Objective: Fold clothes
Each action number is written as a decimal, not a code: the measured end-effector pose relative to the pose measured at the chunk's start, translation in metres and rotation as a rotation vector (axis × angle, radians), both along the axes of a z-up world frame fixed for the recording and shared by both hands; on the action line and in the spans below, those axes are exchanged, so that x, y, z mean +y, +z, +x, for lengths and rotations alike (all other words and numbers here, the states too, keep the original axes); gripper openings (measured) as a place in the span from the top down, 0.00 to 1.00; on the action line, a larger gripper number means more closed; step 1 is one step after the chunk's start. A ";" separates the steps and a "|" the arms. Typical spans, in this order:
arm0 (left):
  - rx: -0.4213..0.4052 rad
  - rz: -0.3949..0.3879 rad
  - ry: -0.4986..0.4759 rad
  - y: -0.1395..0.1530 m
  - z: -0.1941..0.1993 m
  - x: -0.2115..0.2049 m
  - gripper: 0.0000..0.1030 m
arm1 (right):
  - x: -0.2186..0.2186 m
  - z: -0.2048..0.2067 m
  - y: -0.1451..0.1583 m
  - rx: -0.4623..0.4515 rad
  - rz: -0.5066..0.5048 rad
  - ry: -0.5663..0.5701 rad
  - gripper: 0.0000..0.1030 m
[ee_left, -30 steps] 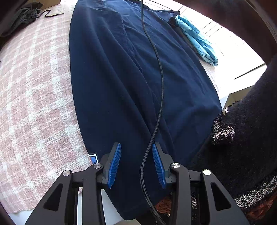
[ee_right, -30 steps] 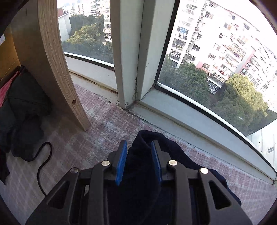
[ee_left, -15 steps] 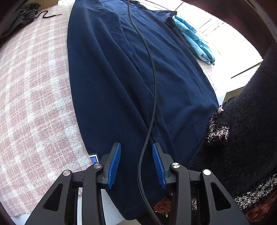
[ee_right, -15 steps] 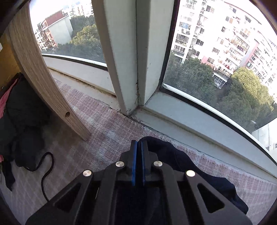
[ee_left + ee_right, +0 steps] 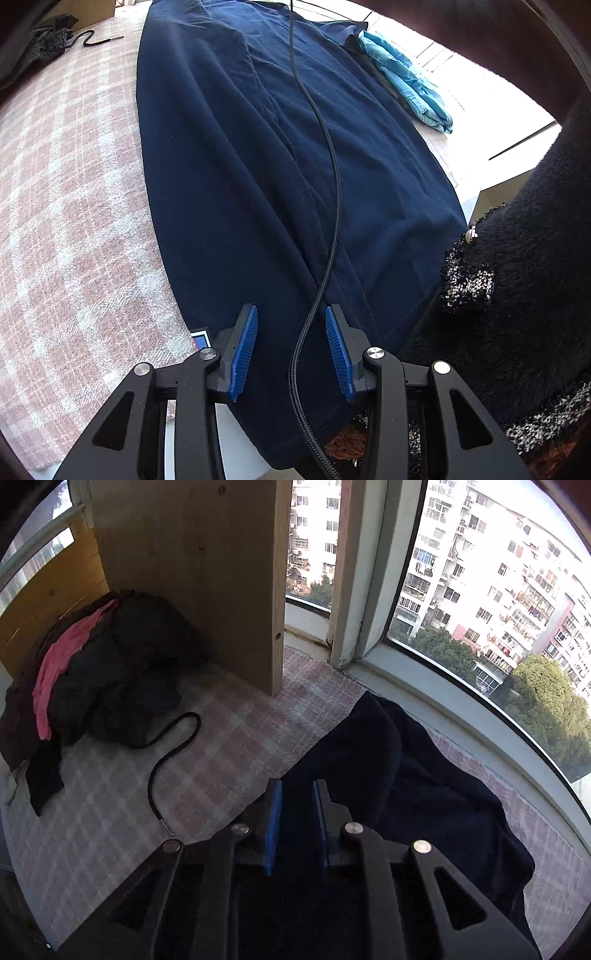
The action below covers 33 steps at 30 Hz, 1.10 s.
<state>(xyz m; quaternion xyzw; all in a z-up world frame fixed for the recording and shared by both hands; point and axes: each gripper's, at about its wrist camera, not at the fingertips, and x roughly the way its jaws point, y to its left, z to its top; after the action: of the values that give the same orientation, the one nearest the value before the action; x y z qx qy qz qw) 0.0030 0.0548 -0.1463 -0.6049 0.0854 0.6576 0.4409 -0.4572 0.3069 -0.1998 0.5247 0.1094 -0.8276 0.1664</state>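
A long navy garment point(image 5: 240, 166) lies flat on the pink plaid cover point(image 5: 66, 221), stretching away from me. My left gripper point(image 5: 291, 308) hovers open over its near hem, with a black cable point(image 5: 334, 206) running between the fingers along the cloth. In the right wrist view the garment's far end point(image 5: 424, 794) is bunched near the window. My right gripper point(image 5: 297, 784) sits at that edge. Its blue pads stand partway apart, and dark cloth lies between them.
A light blue cloth point(image 5: 406, 85) lies beyond the garment's right side. A person's dark fuzzy sleeve point(image 5: 535, 277) fills the right. A dark clothes pile with a pink piece point(image 5: 103, 672) and a loose black cord point(image 5: 166, 753) sit by a wooden panel point(image 5: 203, 572). The window ledge point(image 5: 461, 716) borders the far side.
My right gripper closed fully on the garment's far end, then its pads parted again while it swung left. The left gripper stayed open over the hem, and only the cable shifted.
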 end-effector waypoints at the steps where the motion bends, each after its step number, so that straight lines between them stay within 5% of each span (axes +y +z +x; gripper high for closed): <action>1: 0.004 -0.003 0.000 0.000 0.002 0.000 0.64 | -0.004 0.018 -0.010 -0.036 0.020 0.033 0.83; 3: 0.007 -0.006 0.004 0.001 0.004 -0.002 0.65 | -0.009 0.043 -0.034 -0.088 0.089 0.083 0.82; 6: -0.001 -0.008 0.036 0.007 0.005 -0.011 0.65 | 0.011 0.054 -0.049 -0.081 0.193 0.005 0.82; 9: 0.033 -0.026 0.115 0.024 0.010 -0.029 0.65 | 0.052 0.081 -0.021 -0.096 -0.026 -0.143 0.80; 11: 0.046 -0.028 0.166 0.033 0.020 -0.040 0.65 | 0.063 0.112 -0.017 -0.155 -0.126 -0.187 0.63; 13: 0.046 -0.015 0.195 0.036 0.032 -0.043 0.65 | 0.068 0.138 -0.019 -0.220 -0.199 -0.208 0.59; 17: 0.046 0.011 0.254 0.043 0.058 -0.051 0.65 | 0.062 0.156 -0.033 -0.243 -0.169 -0.209 0.60; 23: 0.058 0.007 0.160 0.037 0.101 -0.010 0.65 | 0.067 0.147 -0.053 -0.292 -0.176 -0.272 0.59; 27: 0.054 -0.009 0.124 0.039 0.120 0.003 0.65 | 0.081 0.155 -0.042 -0.369 -0.211 -0.291 0.59; 33: 0.076 -0.042 0.171 0.064 0.143 -0.039 0.64 | 0.119 0.198 0.015 -0.264 -0.139 -0.225 0.59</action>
<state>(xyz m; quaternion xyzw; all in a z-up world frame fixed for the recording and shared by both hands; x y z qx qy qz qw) 0.1463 0.0162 -0.0824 -0.5938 0.0641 0.7133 0.3667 -0.2596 0.4255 -0.1849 0.6251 -0.0301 -0.7704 0.1214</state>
